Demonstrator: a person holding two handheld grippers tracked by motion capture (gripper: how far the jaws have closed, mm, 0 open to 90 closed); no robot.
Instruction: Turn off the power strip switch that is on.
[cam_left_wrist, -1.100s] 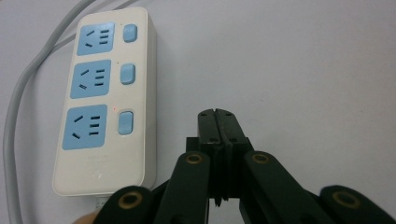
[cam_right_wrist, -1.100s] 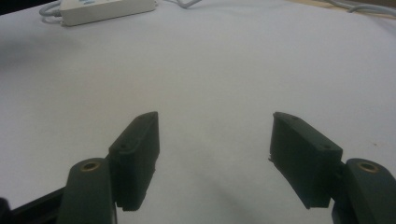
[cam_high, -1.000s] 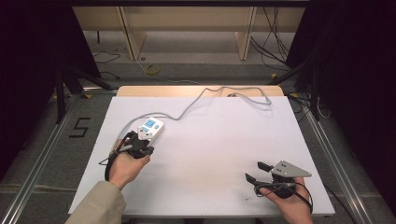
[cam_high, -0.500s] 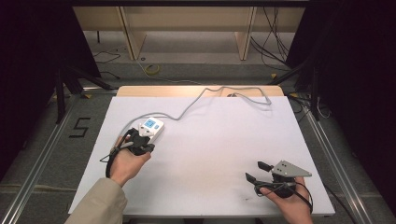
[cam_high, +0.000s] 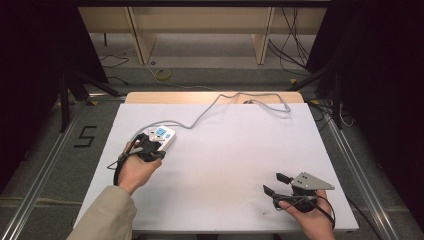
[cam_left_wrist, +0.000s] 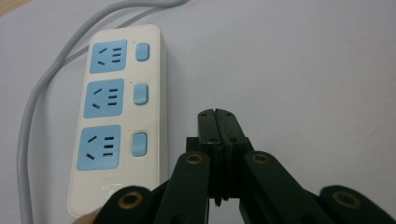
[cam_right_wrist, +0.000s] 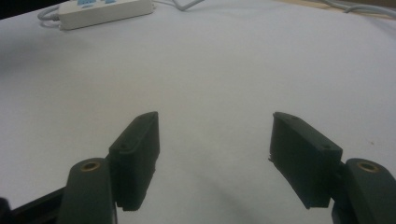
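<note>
A lab recording bay: white table (cam_high: 215, 165) framed by aluminium rails (cam_high: 42, 172), black curtains (cam_high: 380, 65), loose floor cables (cam_high: 290, 45)

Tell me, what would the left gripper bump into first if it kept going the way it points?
Probably nothing: the left gripper, shut, points past the right side of the white power strip with blue sockets, over bare white table. Depth is uncertain.

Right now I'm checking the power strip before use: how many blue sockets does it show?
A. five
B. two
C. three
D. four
C: the left gripper view shows three blue sockets in a row on the power strip, each with a blue switch beside it.
</note>
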